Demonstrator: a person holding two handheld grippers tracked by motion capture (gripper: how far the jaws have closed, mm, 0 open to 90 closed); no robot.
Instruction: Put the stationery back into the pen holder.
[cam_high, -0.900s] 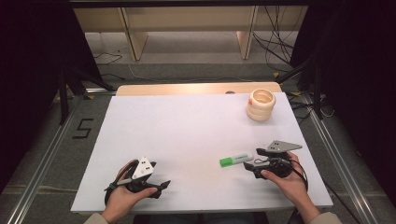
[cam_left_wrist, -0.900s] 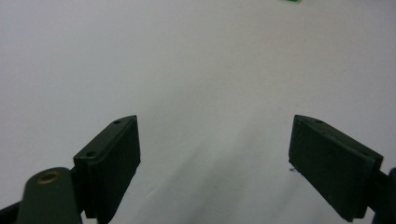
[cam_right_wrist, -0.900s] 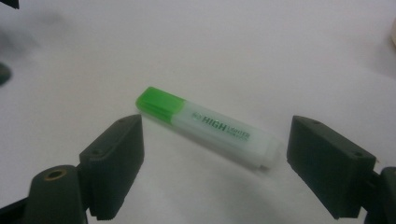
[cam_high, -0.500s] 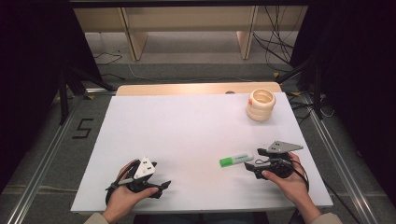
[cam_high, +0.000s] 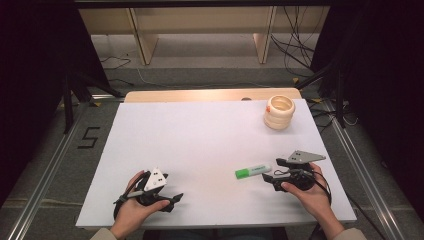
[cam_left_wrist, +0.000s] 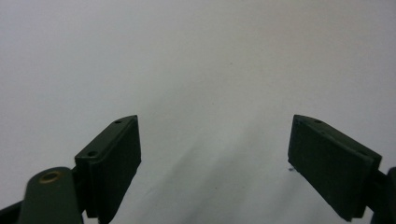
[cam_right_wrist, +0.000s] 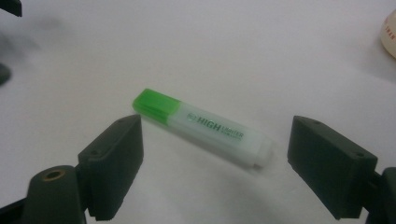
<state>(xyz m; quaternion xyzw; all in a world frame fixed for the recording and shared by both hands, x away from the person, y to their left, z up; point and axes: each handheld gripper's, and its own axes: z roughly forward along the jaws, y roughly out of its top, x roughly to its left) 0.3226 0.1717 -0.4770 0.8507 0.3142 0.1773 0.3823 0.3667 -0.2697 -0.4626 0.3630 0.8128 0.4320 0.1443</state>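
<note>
A highlighter (cam_high: 253, 171) with a green cap and a whitish barrel lies flat on the white table (cam_high: 200, 135), front right of centre. My right gripper (cam_high: 269, 171) rests just right of it, open, jaws pointing left at its barrel end. In the right gripper view the highlighter (cam_right_wrist: 203, 127) lies just beyond the spread jaws, not between them, green cap to the left. My left gripper (cam_high: 172, 200) sits near the table's front left, open, held by a hand. In the left gripper view its jaws stand wide apart over bare white table (cam_left_wrist: 196, 70).
A cream ribbed cup-like holder (cam_high: 279, 111) stands at the back right of the table; its edge shows in the right gripper view (cam_right_wrist: 388, 32). A wooden strip (cam_high: 210, 95) runs along the far table edge. Cables lie on the floor behind.
My right gripper has crept slightly left toward the highlighter. The left gripper and the highlighter have stayed put.
</note>
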